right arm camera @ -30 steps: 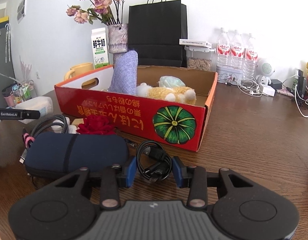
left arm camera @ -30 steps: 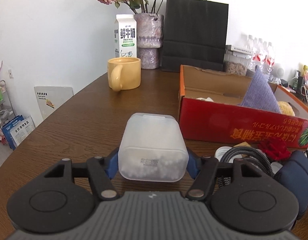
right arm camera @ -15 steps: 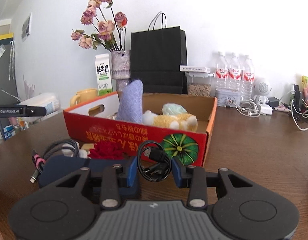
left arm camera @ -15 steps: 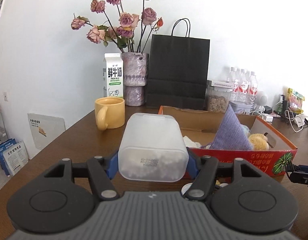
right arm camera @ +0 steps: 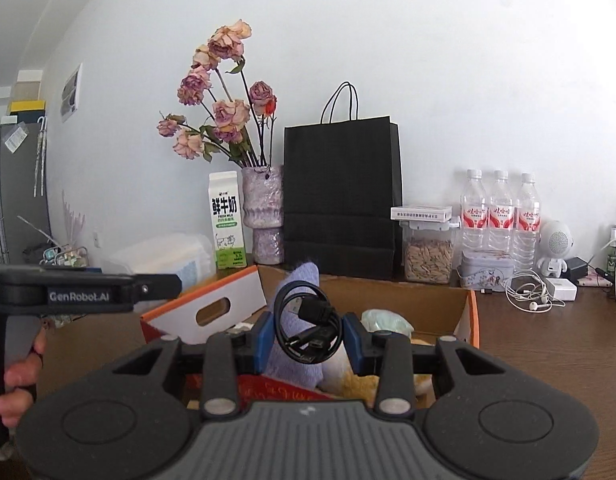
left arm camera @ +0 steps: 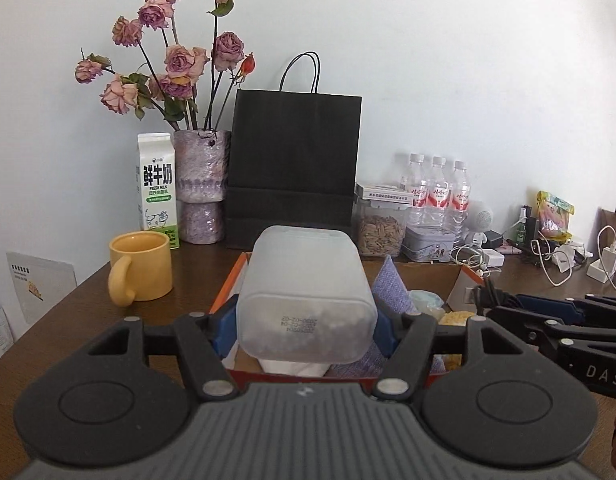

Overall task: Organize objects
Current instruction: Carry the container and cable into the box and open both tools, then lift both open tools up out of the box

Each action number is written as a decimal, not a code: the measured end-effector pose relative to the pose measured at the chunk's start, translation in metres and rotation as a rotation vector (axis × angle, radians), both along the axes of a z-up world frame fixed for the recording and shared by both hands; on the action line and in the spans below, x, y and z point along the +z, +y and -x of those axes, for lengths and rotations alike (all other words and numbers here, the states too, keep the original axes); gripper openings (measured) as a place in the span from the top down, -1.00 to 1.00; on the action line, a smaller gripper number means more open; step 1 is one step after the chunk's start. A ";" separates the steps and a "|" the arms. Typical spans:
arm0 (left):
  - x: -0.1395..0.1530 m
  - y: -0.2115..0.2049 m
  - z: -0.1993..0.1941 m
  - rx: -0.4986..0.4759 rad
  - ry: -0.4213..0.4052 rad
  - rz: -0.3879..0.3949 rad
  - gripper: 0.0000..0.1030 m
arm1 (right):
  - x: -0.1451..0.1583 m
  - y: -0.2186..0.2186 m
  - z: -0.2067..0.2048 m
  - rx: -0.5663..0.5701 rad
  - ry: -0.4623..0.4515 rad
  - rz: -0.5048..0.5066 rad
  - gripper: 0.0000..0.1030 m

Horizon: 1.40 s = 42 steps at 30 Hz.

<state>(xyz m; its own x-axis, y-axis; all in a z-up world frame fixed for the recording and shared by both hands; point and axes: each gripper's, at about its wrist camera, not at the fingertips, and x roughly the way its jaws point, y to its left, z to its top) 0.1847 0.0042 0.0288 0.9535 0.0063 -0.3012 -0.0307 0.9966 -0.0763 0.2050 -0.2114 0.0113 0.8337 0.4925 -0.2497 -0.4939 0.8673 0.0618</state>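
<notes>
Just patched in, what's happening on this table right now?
A person is tidying loose things into the red and orange cardboard box with two handheld grippers. The left gripper is clamped on a frosted translucent plastic container, held above the box's near end. The right gripper pinches a coiled black USB cable, also raised over the box. A lilac knitted cloth and a yellow plush toy already lie inside. Neither held item is released yet.
</notes>
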 end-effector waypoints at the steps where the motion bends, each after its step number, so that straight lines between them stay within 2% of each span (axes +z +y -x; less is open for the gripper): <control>1: 0.000 0.000 -0.005 0.002 0.000 0.016 -0.27 | 0.002 0.003 -0.007 -0.006 -0.003 -0.011 0.31; 4: 0.002 0.000 -0.023 0.006 -0.003 0.053 -0.27 | 0.005 0.010 -0.028 -0.017 0.002 -0.044 0.31; 7: 0.003 -0.001 -0.043 0.019 -0.005 0.047 -0.27 | 0.002 0.015 -0.047 -0.041 -0.020 -0.031 0.31; 16: -0.010 -0.001 -0.092 0.030 0.050 0.016 -0.27 | -0.006 0.016 -0.089 -0.085 -0.010 -0.014 0.31; 25: -0.020 -0.007 -0.090 0.024 0.041 -0.040 -0.27 | -0.024 0.014 -0.096 -0.104 0.037 0.012 0.31; 31: -0.021 -0.007 -0.085 0.042 0.011 -0.051 -0.30 | -0.026 0.008 -0.094 -0.104 0.065 -0.021 0.24; 32: -0.021 -0.007 -0.084 0.043 0.012 -0.050 -0.33 | -0.026 0.007 -0.094 -0.106 0.069 -0.026 0.11; 33: -0.021 -0.007 -0.082 0.041 0.004 -0.048 -0.53 | -0.026 0.005 -0.093 -0.107 0.072 -0.031 -0.24; 34: -0.020 -0.006 -0.080 0.044 -0.009 -0.046 -0.70 | -0.026 0.004 -0.092 -0.108 0.072 -0.036 -0.48; 35: -0.019 -0.006 -0.077 0.055 -0.029 -0.044 -1.00 | -0.025 0.003 -0.091 -0.108 0.067 -0.040 -0.93; 36: -0.018 -0.006 -0.074 0.073 -0.057 -0.046 -1.00 | -0.025 0.003 -0.090 -0.110 0.059 -0.043 -1.00; 38: -0.015 -0.005 -0.070 0.091 -0.079 -0.047 -1.00 | -0.023 0.003 -0.088 -0.114 0.054 -0.039 -1.00; 42: -0.013 -0.003 -0.067 0.097 -0.080 -0.033 -1.00 | -0.022 0.005 -0.083 -0.123 0.043 -0.020 -1.00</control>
